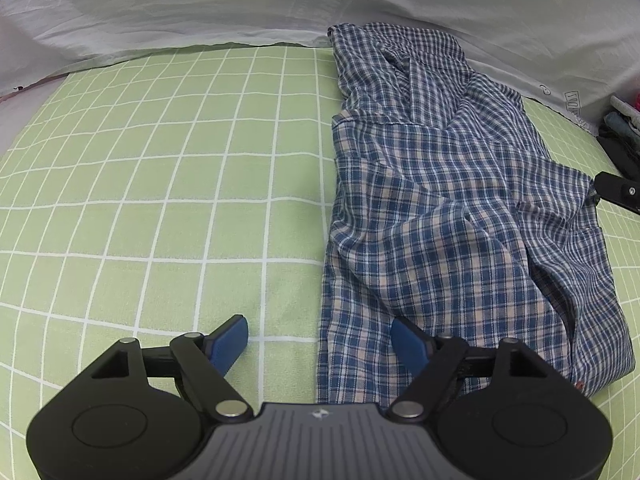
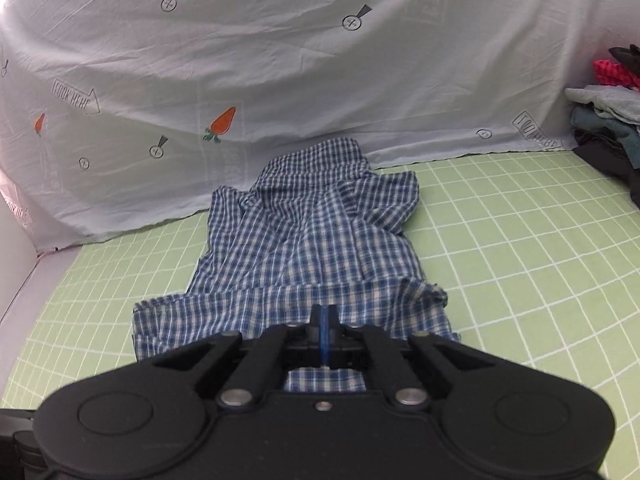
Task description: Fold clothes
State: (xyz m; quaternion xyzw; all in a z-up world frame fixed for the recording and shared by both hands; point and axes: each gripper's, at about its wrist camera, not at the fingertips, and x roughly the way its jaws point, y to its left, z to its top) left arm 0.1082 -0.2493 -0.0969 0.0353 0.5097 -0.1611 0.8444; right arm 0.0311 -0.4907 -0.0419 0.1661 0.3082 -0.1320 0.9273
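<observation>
A blue and white checked shirt (image 1: 440, 200) lies crumpled lengthwise on the green grid sheet (image 1: 160, 200), collar end towards the back. My left gripper (image 1: 318, 322) hovers open over the shirt's near left edge, one blue pad above the sheet and the other above the cloth, with nothing pinched. In the right wrist view the shirt (image 2: 312, 240) stretches away from my right gripper (image 2: 324, 312), whose blue pads are pressed together at a raised fold of the hem. In the left wrist view the right gripper (image 1: 618, 191) shows at the shirt's right edge, and the cloth is drawn towards its tip.
A white printed cloth (image 2: 280, 60) with carrots and arrows hangs behind the bed, and its hem rests on the green sheet (image 2: 520, 260). A pile of clothes (image 2: 612, 128) sits at the far right edge. Open sheet lies left of the shirt.
</observation>
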